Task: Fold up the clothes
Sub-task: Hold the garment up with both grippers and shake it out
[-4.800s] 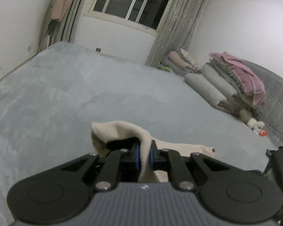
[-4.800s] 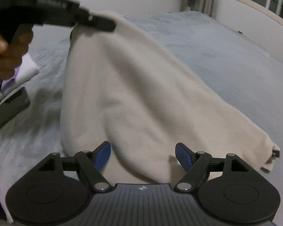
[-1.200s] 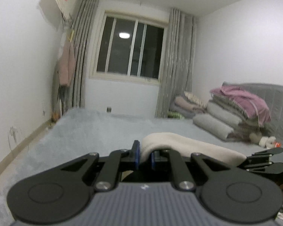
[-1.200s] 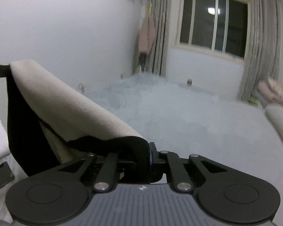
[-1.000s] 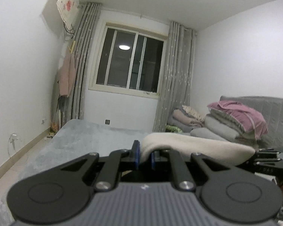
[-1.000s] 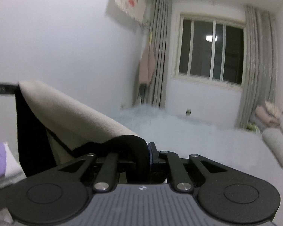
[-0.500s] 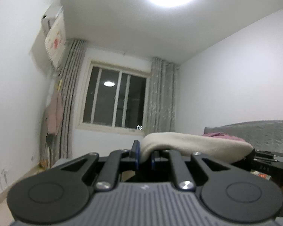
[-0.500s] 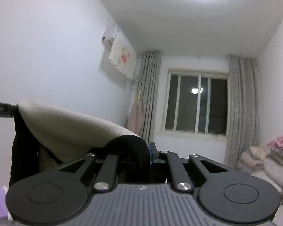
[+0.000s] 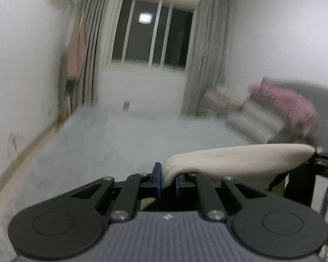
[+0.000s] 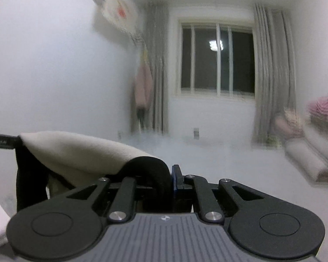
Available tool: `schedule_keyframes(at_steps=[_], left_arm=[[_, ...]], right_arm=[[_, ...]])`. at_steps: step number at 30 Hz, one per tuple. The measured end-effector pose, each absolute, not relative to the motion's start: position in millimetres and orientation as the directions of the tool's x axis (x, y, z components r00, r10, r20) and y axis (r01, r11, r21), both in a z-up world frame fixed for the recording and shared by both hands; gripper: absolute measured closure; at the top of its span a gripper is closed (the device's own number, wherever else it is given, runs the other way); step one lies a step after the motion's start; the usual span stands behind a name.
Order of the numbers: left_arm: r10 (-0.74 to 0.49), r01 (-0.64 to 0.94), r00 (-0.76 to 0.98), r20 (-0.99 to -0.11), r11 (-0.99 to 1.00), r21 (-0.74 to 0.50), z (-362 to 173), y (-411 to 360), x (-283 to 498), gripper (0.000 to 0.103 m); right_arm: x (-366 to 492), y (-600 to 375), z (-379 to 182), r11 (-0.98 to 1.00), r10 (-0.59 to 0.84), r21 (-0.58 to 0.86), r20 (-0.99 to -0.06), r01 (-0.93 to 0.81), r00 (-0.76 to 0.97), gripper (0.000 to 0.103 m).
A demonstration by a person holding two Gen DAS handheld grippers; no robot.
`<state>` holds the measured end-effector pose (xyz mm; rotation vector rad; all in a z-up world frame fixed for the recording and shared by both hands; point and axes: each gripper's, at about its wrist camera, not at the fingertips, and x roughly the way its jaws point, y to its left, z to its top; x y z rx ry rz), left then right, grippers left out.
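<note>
The left gripper [image 9: 168,182] pinches one end of the cream garment [image 9: 236,156]; its top edge runs sideways, rightward to the right gripper [image 10: 171,180], clamped on its black trim. The rest hangs hidden; the bed [image 9: 131,135] behind is blurred.

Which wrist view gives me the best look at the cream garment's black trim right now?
The right wrist view. There the cream garment ends in a thick black trim clamped in the right gripper. The left wrist view shows mostly the cream top edge pinched by the left gripper, with only a dark sliver at far right.
</note>
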<state>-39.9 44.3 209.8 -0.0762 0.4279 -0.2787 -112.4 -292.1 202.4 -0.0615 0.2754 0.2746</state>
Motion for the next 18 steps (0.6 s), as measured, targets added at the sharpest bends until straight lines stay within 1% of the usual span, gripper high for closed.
schedule_keyframes(at_steps=[2, 5, 8, 15, 18], left_arm=[[-0.280, 0.247, 0.840, -0.464, 0.960, -0.132, 184.0, 37.7, -15.4, 0.092], [-0.258, 0.232, 0.819, -0.512, 0.966, -0.115, 160.3, 31.3, 11.8, 0.092], [-0.237, 0.215, 0.820, -0.521, 0.971, -0.103, 151.8, 28.4, 32.1, 0.091], [-0.226, 0.167, 0.806, -0.548, 0.974, -0.156, 127.6, 33.5, 87.8, 0.090], [-0.234, 0.145, 0.782, -0.577, 0.970, -0.198, 102.8, 40.3, 115.1, 0.080]], right_arm=[[-88.1, -290.3, 177.0, 0.967, 0.225, -0.030, -0.353, -0.252, 0.908, 0.092], [-65.6, -289.0, 156.5, 0.973, 0.196, -0.033, -0.405, -0.228, 0.893, 0.092], [-44.0, -290.3, 148.8, 0.976, 0.185, -0.025, -0.421, -0.215, 0.888, 0.092], [0.3, -287.8, 131.9, 0.976, 0.149, -0.076, -0.449, -0.204, 0.881, 0.092], [18.7, -287.3, 118.5, 0.979, 0.122, -0.088, -0.480, -0.185, 0.869, 0.091]])
